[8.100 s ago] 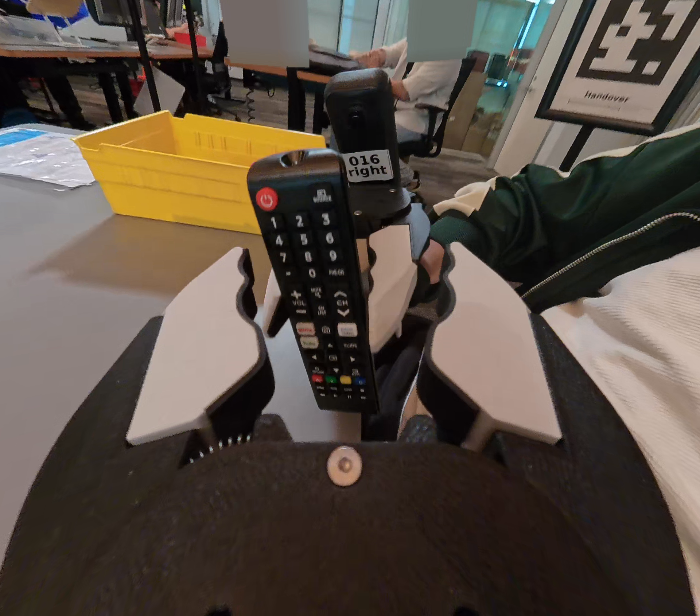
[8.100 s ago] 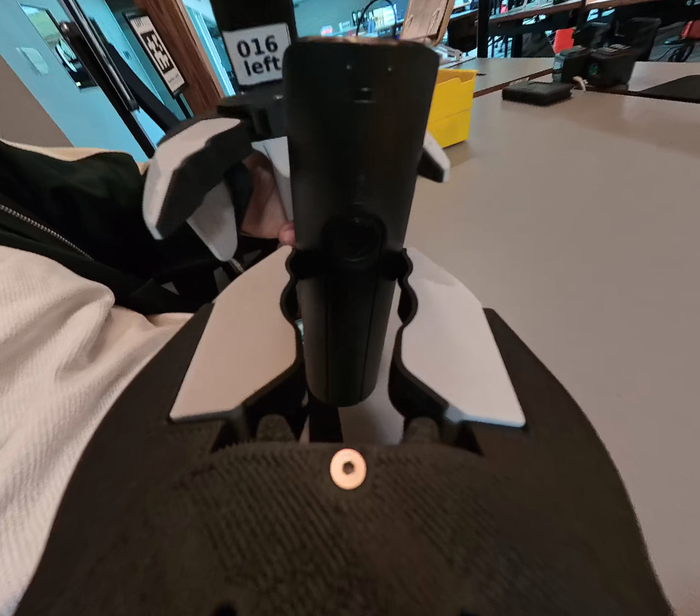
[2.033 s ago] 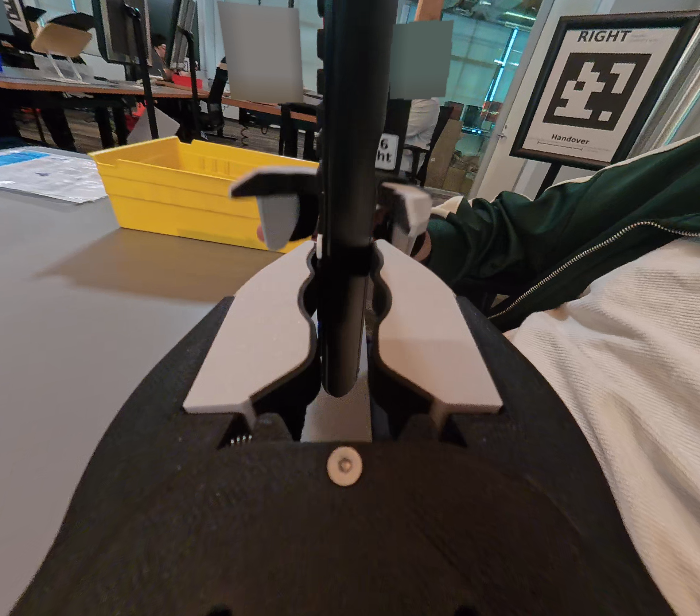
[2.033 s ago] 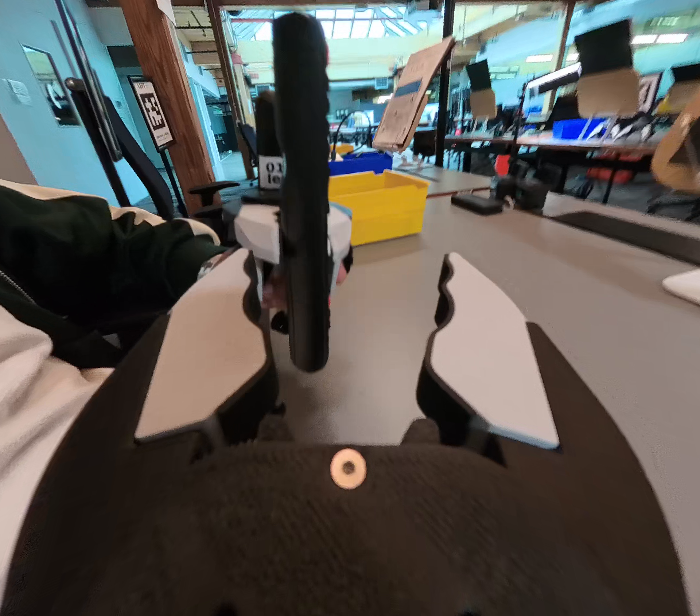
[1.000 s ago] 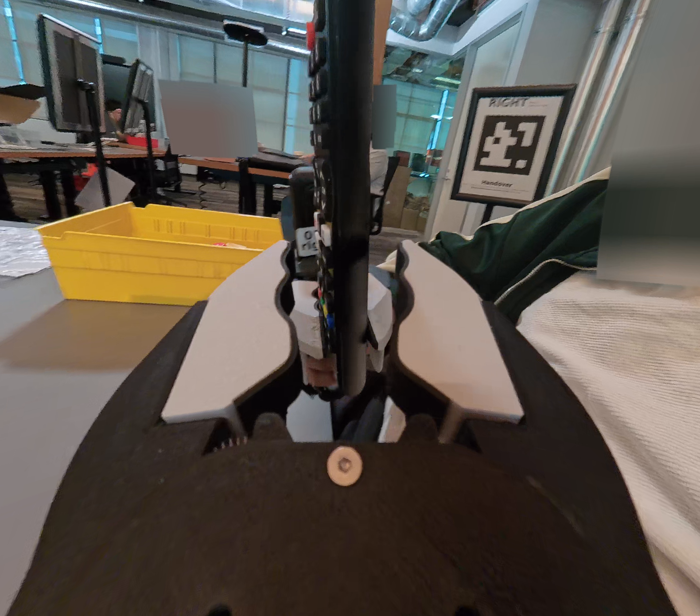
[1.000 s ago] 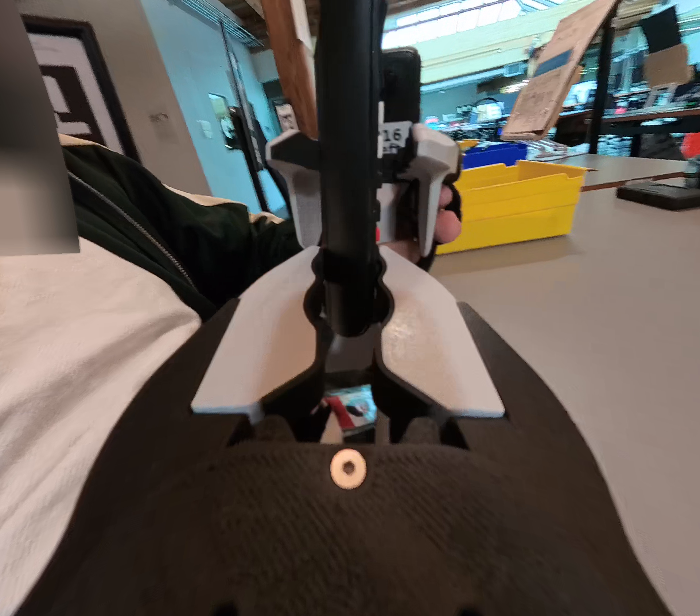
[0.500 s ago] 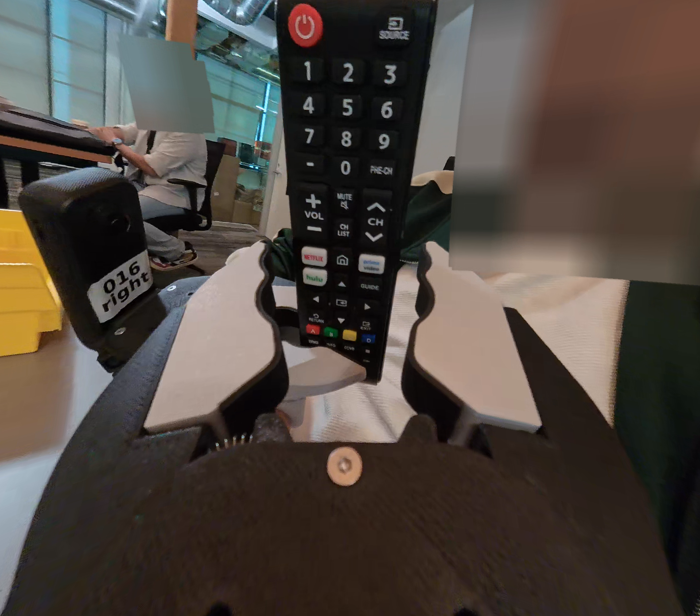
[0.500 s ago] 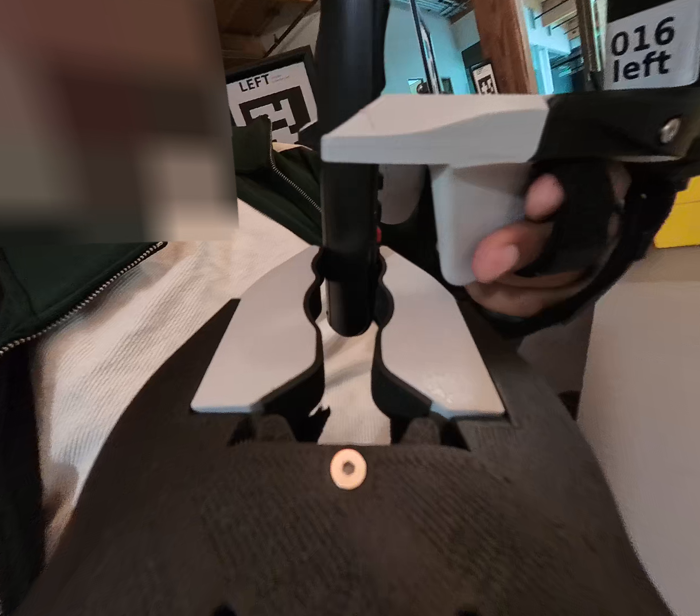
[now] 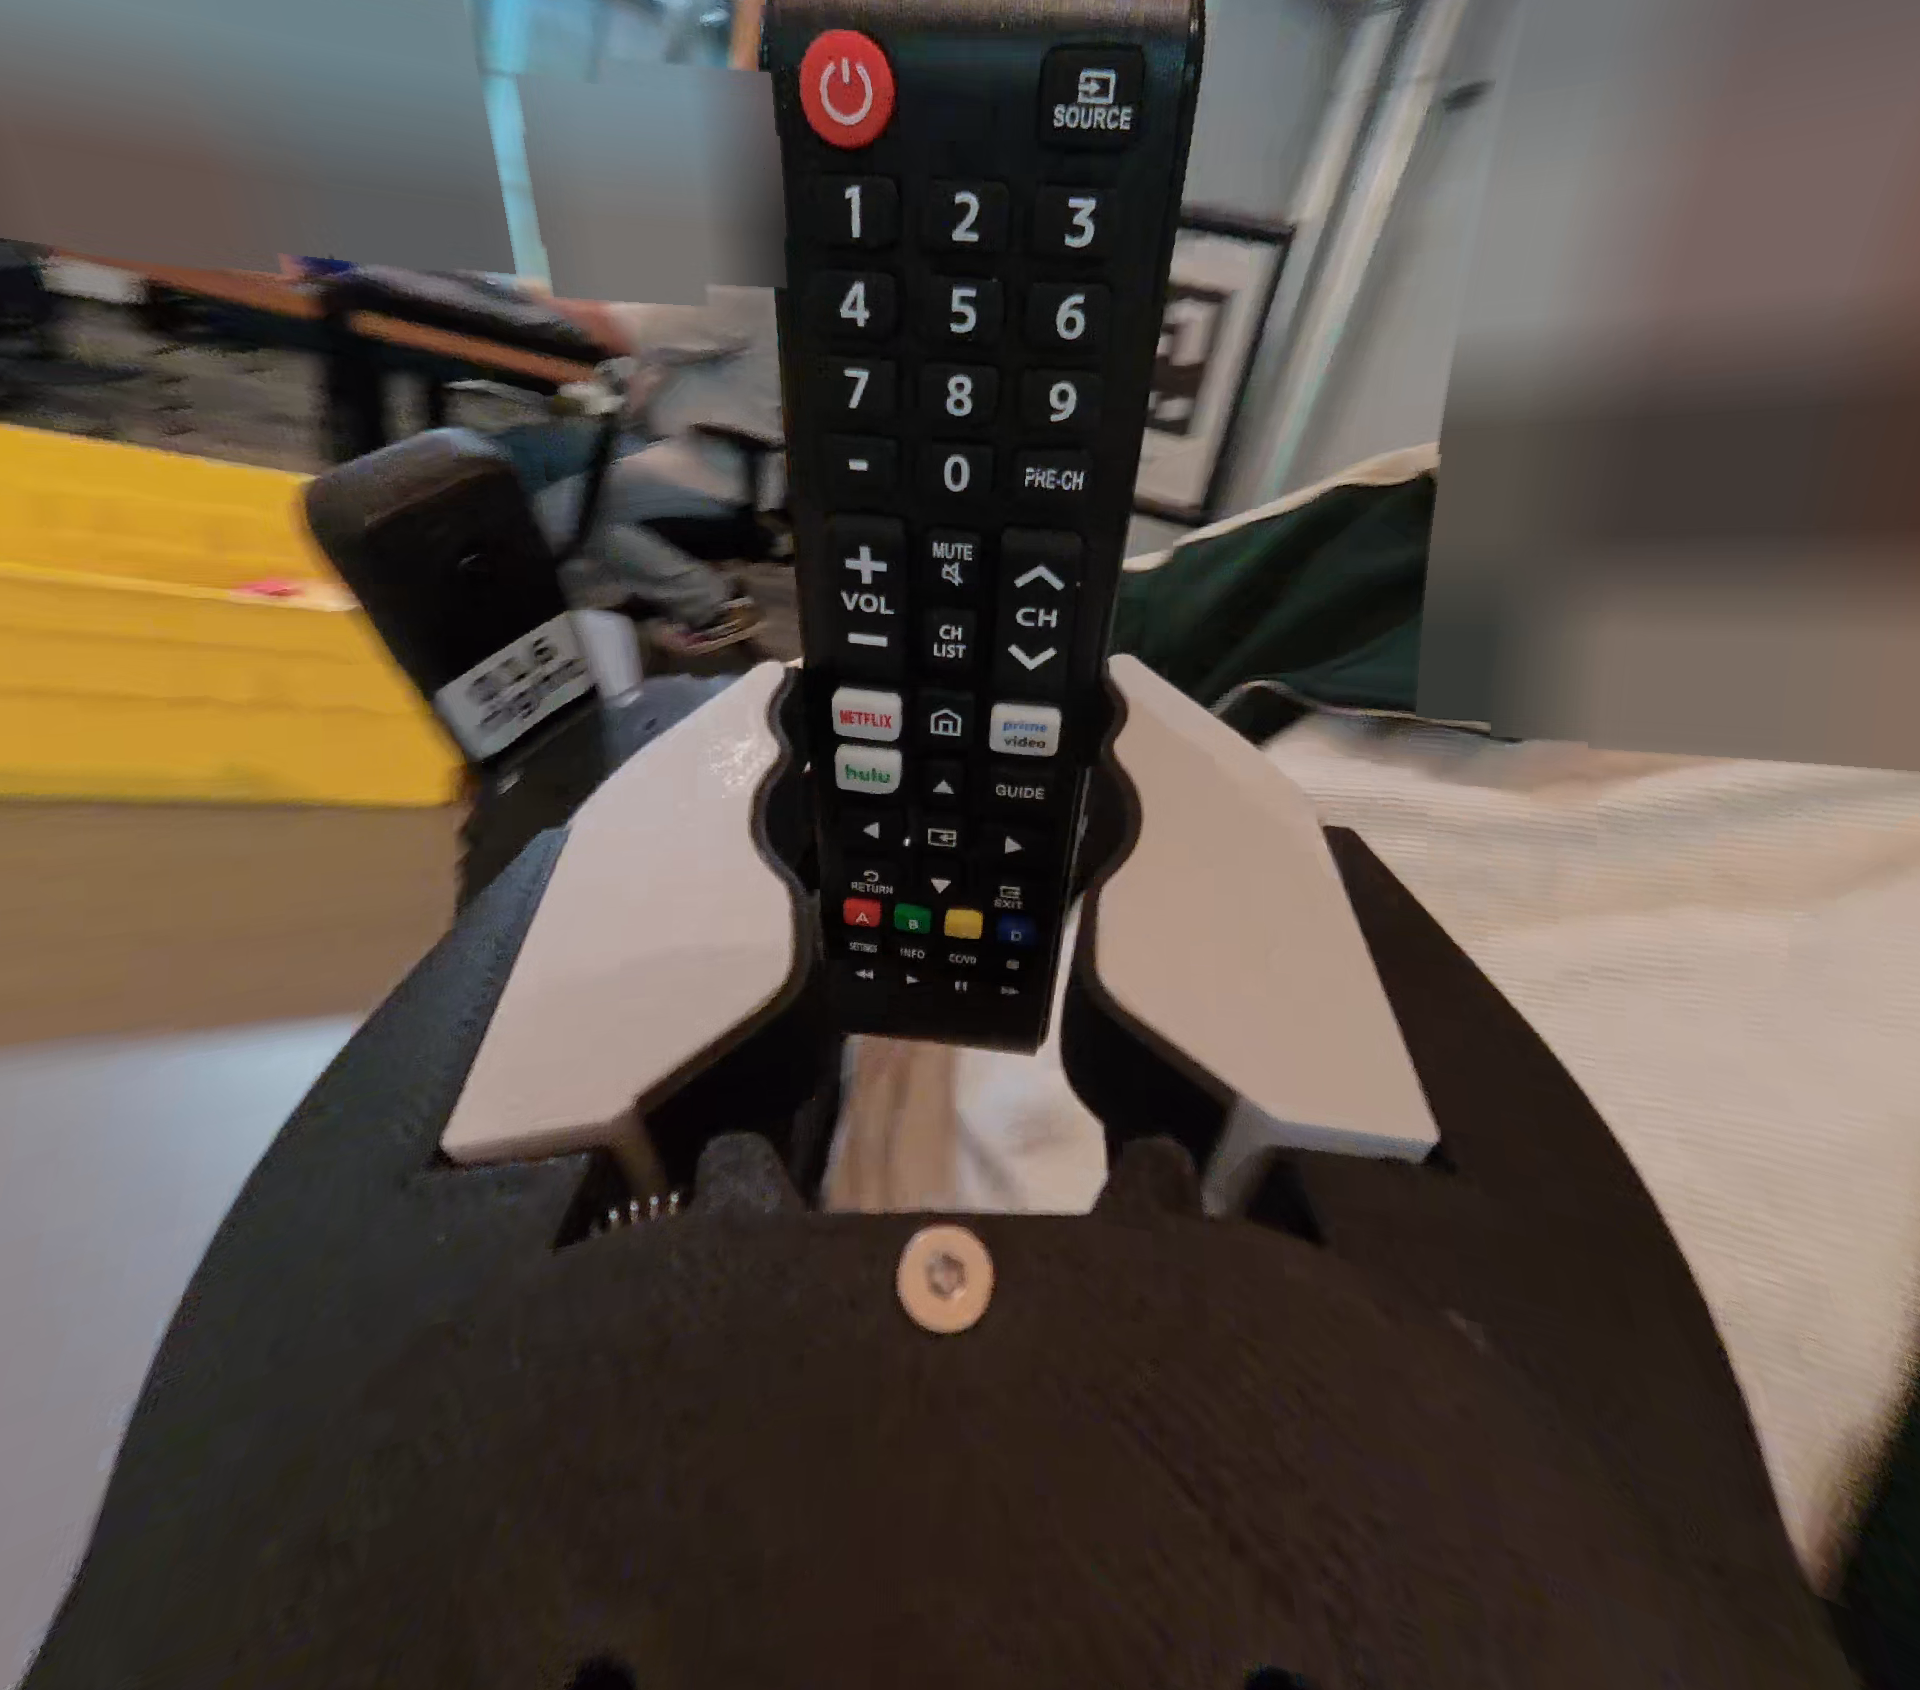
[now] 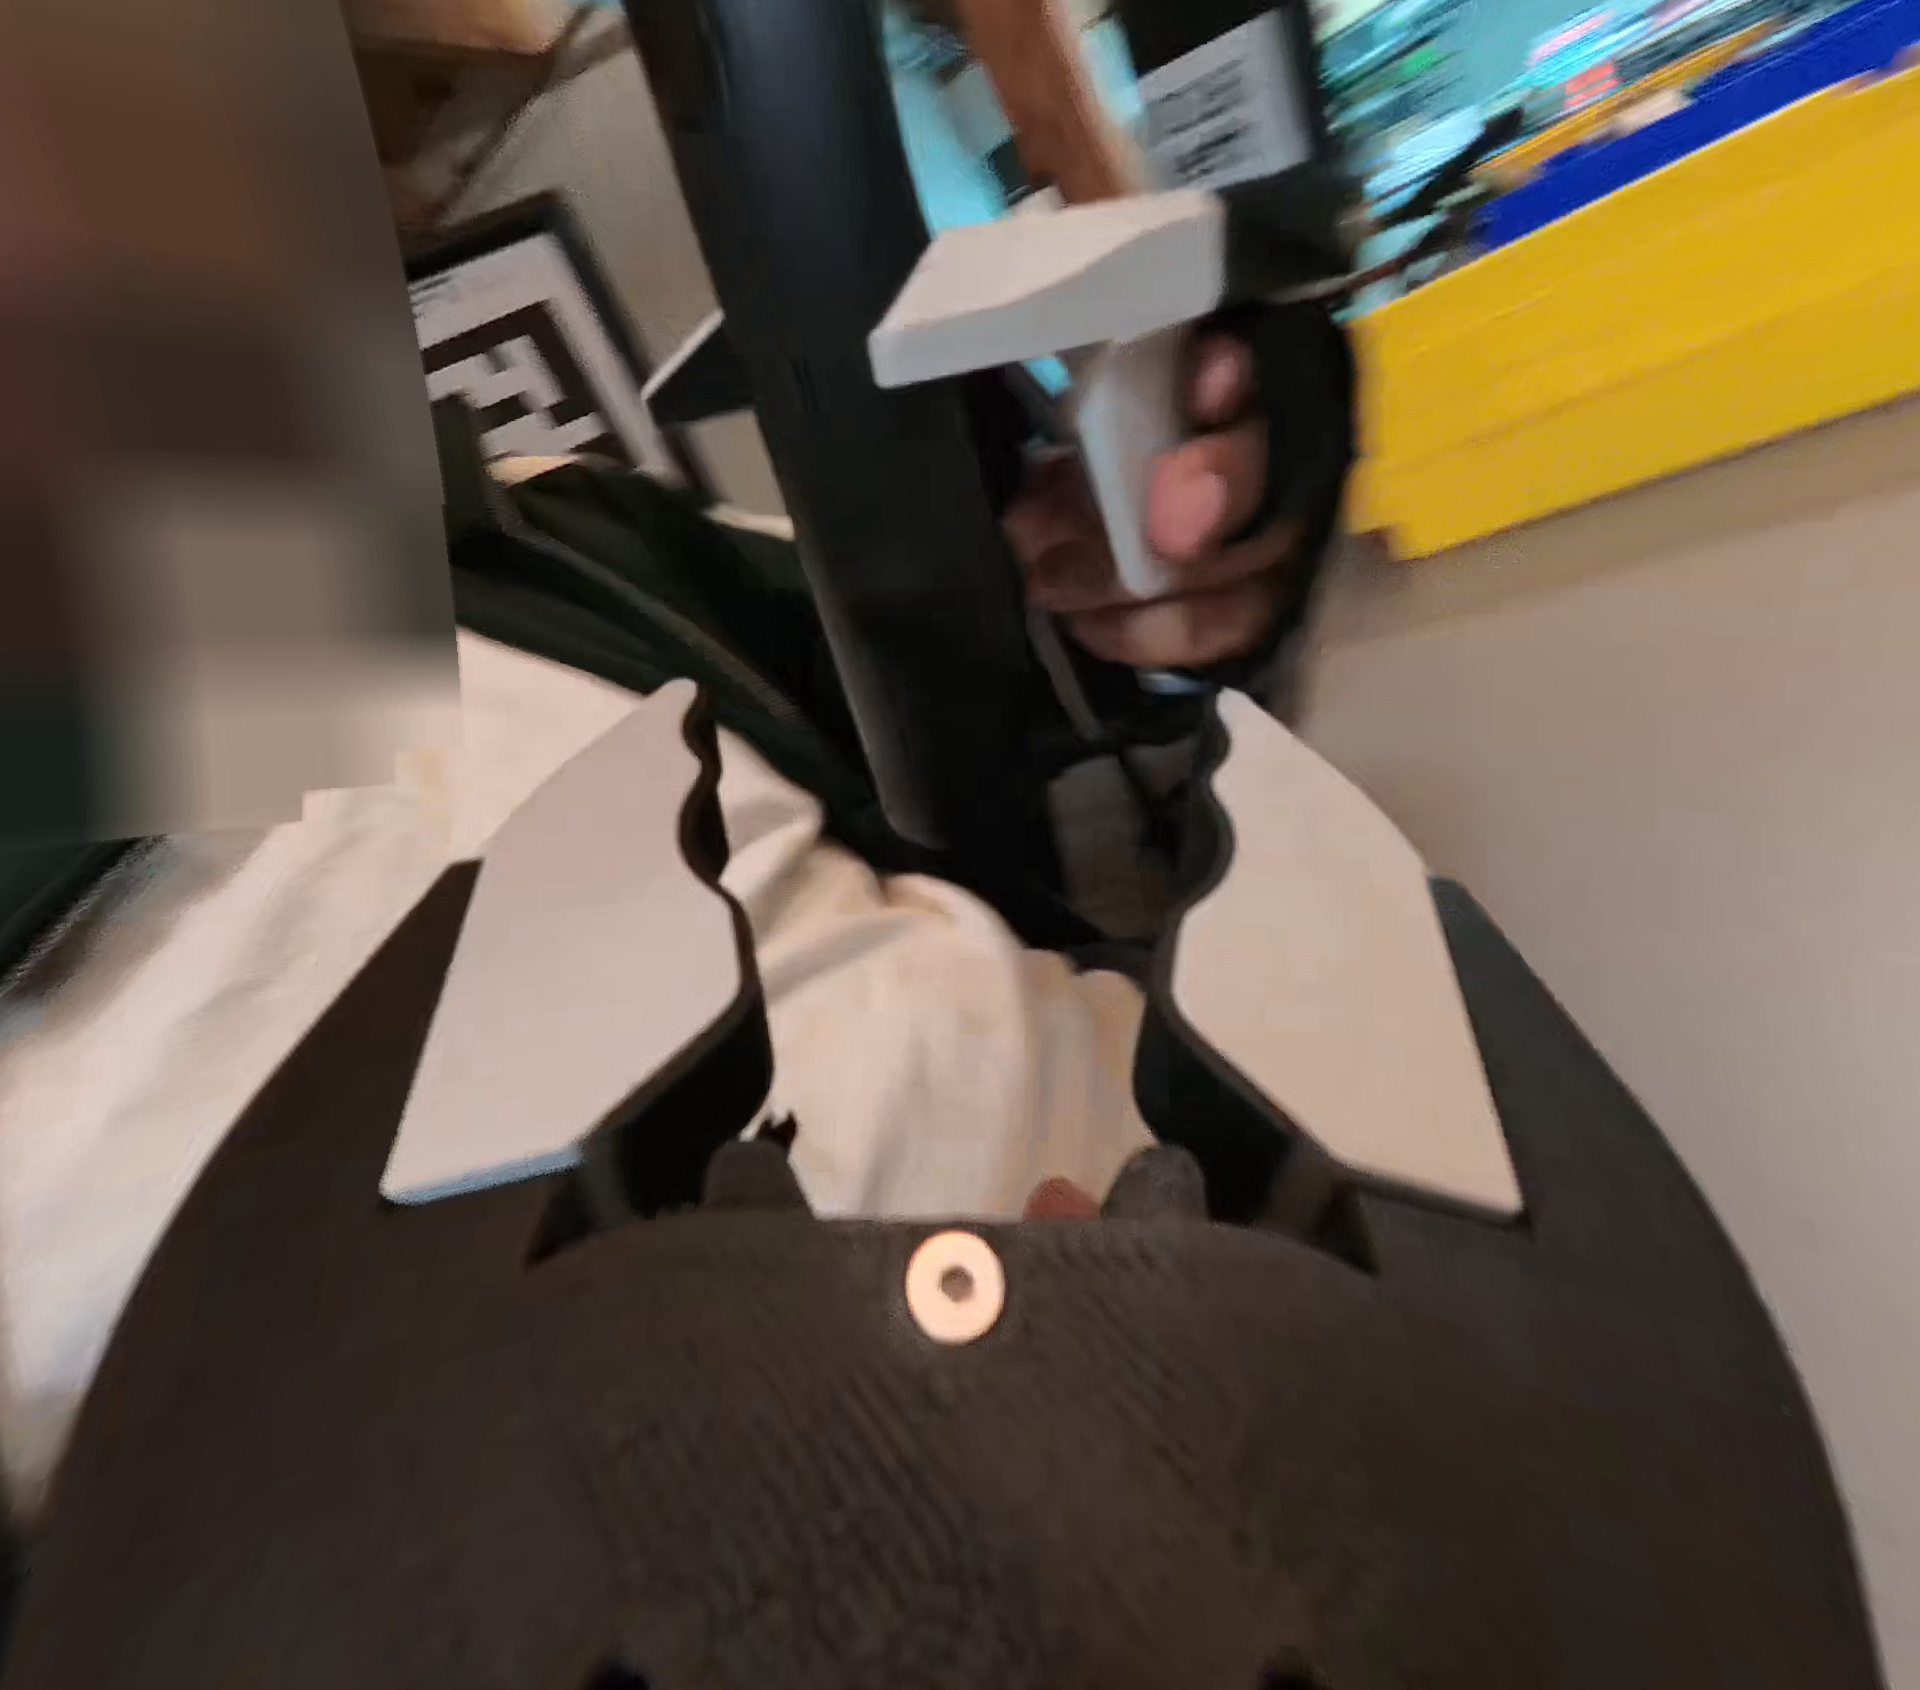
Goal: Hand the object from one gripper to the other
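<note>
1. Your remote stands upright dead centre in the left wrist view, button side facing the camera, red power button at its upper left. Its top reaches close to the top of the frame.

2. Your left gripper is clamped on the remote's lower part. Both white fingers press in on its side edges about level with the coloured app buttons, and the bottom end hangs just below the grip.

3. In the right wrist view the same remote shows as a dark bar seen from the edge, leaning from the top centre down toward the middle of the frame. It's pretty smeared with motion blur.

4. Your right gripper is spread wide with nothing in it. The remote's lower end sits up between the fingertips, touching neither one as far as I can tell.

5. The left gripper also shows right of centre in that view, one white finger flat against the remote, with your gloved hand wrapped round its handle below.

6. The yellow bin sits at middle left in the left wrist view, resting on the grey table. The right gripper's black camera body leans in front of it.

7. Your white shirt fills the right side there, with a dark green jacket sleeve just above it.
</note>
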`<control>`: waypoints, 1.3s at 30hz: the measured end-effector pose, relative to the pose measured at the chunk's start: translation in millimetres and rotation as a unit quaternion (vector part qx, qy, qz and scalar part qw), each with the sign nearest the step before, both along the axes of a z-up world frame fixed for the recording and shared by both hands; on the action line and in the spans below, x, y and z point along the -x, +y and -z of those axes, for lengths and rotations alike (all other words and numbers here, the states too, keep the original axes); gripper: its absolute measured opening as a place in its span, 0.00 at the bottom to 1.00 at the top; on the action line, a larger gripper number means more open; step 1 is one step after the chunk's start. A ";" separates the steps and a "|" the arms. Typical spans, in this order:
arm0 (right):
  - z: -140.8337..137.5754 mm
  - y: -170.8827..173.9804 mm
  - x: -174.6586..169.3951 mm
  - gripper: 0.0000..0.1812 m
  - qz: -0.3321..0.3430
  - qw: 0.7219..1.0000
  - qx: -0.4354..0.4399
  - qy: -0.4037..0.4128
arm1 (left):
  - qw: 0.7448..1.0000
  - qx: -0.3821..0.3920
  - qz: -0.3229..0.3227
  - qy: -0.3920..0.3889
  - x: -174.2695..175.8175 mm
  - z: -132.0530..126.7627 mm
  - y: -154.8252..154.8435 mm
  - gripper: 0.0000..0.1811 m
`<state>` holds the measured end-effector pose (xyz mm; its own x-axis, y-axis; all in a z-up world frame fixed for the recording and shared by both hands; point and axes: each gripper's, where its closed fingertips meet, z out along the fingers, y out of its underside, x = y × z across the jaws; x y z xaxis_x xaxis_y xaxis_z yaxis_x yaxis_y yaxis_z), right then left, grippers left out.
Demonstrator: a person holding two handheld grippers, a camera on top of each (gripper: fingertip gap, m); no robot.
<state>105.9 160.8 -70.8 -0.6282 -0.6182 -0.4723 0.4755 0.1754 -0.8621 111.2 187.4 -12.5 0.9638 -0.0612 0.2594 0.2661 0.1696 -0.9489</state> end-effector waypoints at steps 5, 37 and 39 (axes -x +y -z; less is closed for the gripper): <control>-29.4 9.6 93.3 0.47 0.276 0.958 0.041 0.063 | 0.969 0.106 -0.218 0.053 52.4 20.0 -22.7 0.28; -151.2 115.5 142.6 0.27 0.448 0.860 0.012 0.243 | 0.958 0.099 -0.263 0.061 59.5 36.0 -8.2 0.41; -148.9 161.5 191.1 0.27 0.510 0.816 -0.064 0.265 | 0.959 0.097 -0.261 0.052 61.1 37.9 -8.0 0.40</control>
